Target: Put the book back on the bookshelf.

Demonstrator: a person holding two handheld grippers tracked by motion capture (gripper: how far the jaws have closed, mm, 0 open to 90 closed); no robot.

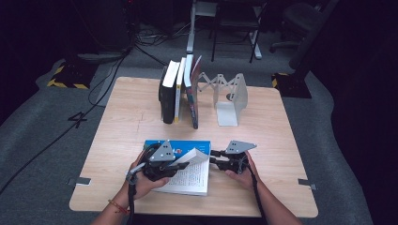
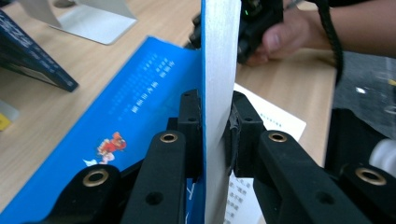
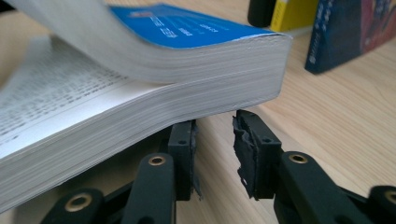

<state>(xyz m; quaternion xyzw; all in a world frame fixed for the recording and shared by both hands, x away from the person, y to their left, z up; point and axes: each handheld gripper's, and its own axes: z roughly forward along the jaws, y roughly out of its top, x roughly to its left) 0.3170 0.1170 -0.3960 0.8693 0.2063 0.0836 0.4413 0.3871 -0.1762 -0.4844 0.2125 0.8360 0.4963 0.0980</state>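
Observation:
A thick book with a blue cover point(image 1: 192, 180) lies on the wooden table point(image 1: 126, 122) near its front edge. My left gripper point(image 1: 185, 165) comes in from the left, shut on the lifted cover and a wad of pages. In the left gripper view, its jaws point(image 2: 215, 126) clamp that white block of pages with the blue cover point(image 2: 140, 102) on one side. My right gripper point(image 1: 213, 157) sits at the book's right edge. In the right gripper view, its jaws point(image 3: 215, 140) stand apart with nothing between them, low on the table just under the book's point(image 3: 140, 93) corner.
Several books point(image 1: 180, 91) stand upright at the back middle of the table, one leaning. Just to their right stands a white folding bookend point(image 1: 230, 98). Cables and chair legs lie on the grey floor beyond the table.

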